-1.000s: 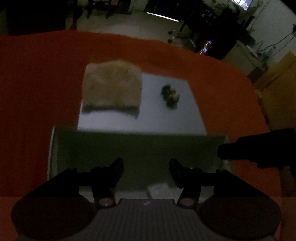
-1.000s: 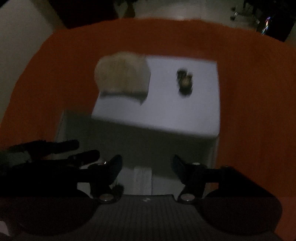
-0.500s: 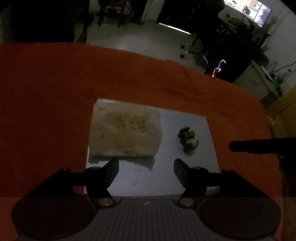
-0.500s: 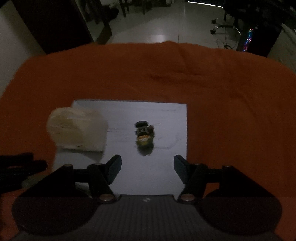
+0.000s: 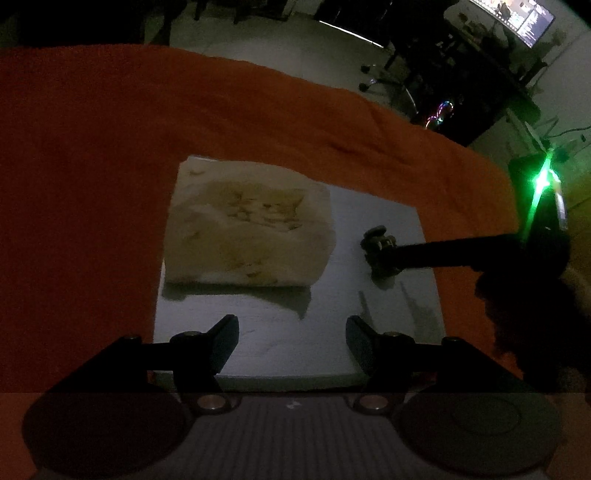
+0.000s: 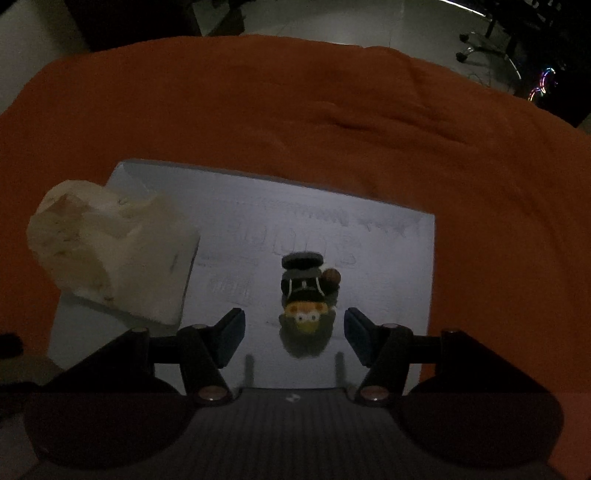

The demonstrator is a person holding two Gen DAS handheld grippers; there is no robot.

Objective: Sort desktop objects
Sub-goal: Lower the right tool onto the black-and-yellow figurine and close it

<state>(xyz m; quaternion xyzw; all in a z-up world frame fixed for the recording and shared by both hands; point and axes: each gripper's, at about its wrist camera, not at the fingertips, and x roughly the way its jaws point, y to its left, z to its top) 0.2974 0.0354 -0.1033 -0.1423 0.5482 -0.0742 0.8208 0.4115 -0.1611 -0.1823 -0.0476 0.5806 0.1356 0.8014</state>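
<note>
Orange cloth [image 6: 295, 122] all round the white board's [image 6: 399, 258] edges.

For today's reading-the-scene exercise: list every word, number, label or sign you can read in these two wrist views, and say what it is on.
No text can be read.
White board: faint pencil-like marks, too faint to read.
Pale packet: a cat-like picture, with no legible words.
Small figurine: no lettering visible.
Monitor far behind: screen content too small to read.
</note>
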